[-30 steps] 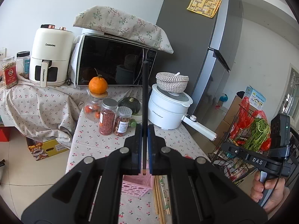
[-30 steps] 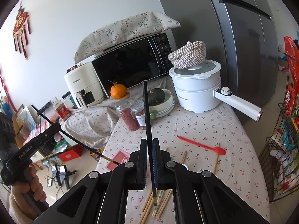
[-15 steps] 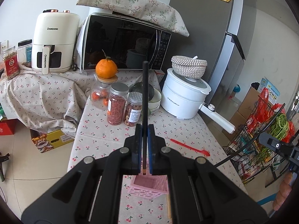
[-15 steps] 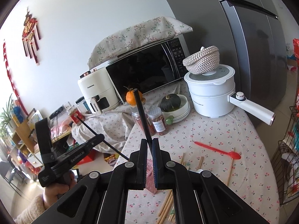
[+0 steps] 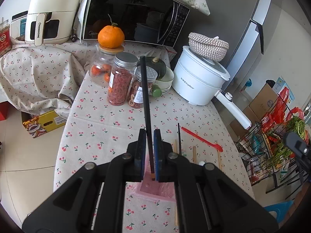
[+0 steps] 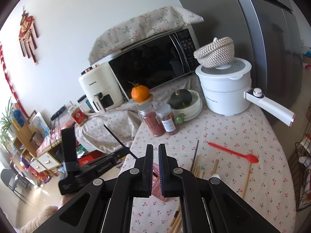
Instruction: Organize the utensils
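**Black chopstick held over the pink holder; second chopstick loose on the bench**

The left gripper (image 5: 149,136) has its jaws closed on a long black chopstick (image 5: 145,97), which stands up between the blue pads with its brown lower tip just above the pink plastic utensil holder (image 5: 151,191) on the bench covered in a cherry-print cloth (image 5: 108,128). The right gripper (image 6: 155,151) carries nothing: its jaws are opening, a narrow gap showing between them, with the same pink holder partly visible beyond.

A second black chopstick (image 5: 179,138) lies loose on the cloth beside several pale wooden chopsticks (image 6: 199,167) and a red plastic spoon (image 6: 233,153). More wooden chopsticks lie near the bench's front edge.

Readable writing: the cream air fryer (image 5: 49,11) bears "CHANGHONG" on both its top and its handle; the black microwave oven (image 5: 134,13) has a small logo on its lower door frame that seems to read "Midea". The white electric pot with a long handle (image 5: 198,81) carries a brand word that looks like "Royalstar", and a woven rope basket (image 5: 208,46) sits on its lid. Two clear jars with silver lids (image 5: 120,81) hold red dried food; their white labels are too small to read. An orange mandarin (image 5: 110,36) rests on a glass jar's wooden lid.
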The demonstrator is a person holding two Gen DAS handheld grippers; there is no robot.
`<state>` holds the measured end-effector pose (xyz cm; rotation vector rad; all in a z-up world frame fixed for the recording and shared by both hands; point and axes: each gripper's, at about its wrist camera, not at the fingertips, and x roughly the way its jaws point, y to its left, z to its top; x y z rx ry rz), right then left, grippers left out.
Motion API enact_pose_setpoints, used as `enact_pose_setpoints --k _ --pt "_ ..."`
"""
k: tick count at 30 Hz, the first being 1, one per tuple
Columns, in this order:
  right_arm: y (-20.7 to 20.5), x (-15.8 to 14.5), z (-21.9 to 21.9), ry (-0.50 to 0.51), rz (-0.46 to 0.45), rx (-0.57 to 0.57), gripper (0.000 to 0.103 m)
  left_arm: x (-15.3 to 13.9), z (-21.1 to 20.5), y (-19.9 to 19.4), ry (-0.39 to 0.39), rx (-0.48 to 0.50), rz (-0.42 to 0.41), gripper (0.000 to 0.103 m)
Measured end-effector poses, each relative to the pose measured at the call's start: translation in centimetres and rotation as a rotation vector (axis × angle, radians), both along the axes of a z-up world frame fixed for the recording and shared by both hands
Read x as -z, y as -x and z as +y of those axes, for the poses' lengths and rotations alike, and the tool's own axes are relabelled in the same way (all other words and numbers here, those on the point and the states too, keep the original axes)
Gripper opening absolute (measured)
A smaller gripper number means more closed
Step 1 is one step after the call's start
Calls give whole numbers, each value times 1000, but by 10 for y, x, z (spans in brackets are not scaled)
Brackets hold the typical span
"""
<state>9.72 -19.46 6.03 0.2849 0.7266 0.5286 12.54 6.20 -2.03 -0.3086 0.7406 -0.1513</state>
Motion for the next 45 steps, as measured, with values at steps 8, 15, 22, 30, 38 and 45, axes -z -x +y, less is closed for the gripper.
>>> enact_pose_setpoints --k 8,15,22,30,38,45 --pt "-84 84 11 102 288 9 29 -1 4 -1 35 16 19 7" --pt "-149 151 48 133 429 -18 33 -3 10 2 71 7 33 12" --pt "-190 189 82 271 401 -15 33 -16 13 12 59 9 -6 22" --pt "-188 203 111 481 269 -44 9 -18 15 19 88 22 -4 22" --pt "-155 150 71 302 228 -27 6 -20 20 27 63 15 -18 22" --pt "-79 62 41 200 66 0 5 -23 25 37 71 14 -31 22"
